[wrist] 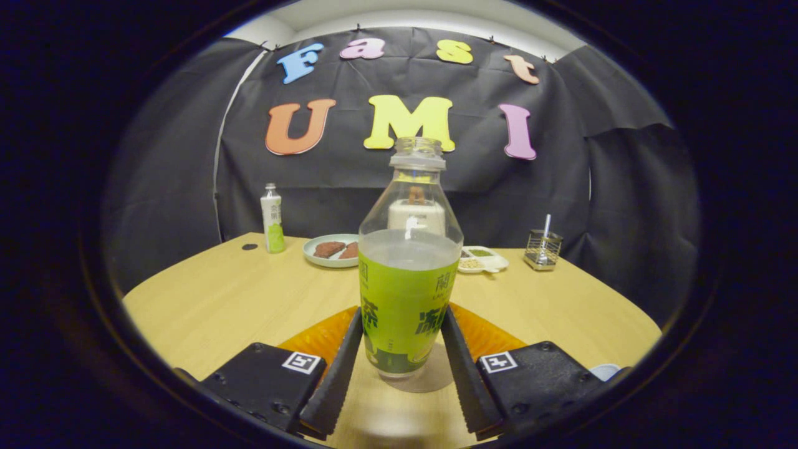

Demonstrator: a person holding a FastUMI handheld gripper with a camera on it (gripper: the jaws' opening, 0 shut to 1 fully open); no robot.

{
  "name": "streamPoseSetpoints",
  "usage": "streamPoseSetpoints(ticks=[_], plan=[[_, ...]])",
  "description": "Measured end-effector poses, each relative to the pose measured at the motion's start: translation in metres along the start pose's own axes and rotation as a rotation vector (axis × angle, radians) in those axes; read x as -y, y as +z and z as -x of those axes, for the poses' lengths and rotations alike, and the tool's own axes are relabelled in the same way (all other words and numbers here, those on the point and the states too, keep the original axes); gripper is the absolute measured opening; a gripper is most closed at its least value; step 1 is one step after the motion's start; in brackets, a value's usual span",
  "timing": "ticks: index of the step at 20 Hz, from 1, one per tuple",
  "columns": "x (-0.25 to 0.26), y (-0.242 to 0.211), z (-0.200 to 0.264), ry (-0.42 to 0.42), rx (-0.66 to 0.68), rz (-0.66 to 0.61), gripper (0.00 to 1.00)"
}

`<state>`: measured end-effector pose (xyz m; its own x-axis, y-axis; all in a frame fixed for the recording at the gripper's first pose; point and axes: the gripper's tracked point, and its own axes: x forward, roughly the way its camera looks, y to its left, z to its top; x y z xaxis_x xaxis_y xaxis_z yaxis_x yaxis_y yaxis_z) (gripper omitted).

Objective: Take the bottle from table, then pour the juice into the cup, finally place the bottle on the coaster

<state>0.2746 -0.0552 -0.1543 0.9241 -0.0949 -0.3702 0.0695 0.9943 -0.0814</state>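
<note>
The uncapped bottle [408, 293] is held upright between the fingers of the gripper [402, 355], both pressed against its sides, above the table [237, 299].

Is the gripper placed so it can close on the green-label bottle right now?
Probably yes. The green-label bottle stands upright between the fingers of the gripper, one finger close along each side, nothing between them. I cannot tell whether they already press on it.

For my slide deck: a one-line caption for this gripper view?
Gripper fingers flank an uncapped juice bottle standing upright on the wooden table.
</note>
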Motion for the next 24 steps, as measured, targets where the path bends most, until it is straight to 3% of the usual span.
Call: streamPoseSetpoints(ticks=[11, 18, 24], plan=[[0.012, -0.014, -0.018, -0.028, -0.051, 0.069, 0.8], [0.012, -0.013, -0.016, 0.003, -0.055, 0.07, 0.95], [0.008, -0.003, 0.001, 0.032, -0.028, 0.069, 0.99]])
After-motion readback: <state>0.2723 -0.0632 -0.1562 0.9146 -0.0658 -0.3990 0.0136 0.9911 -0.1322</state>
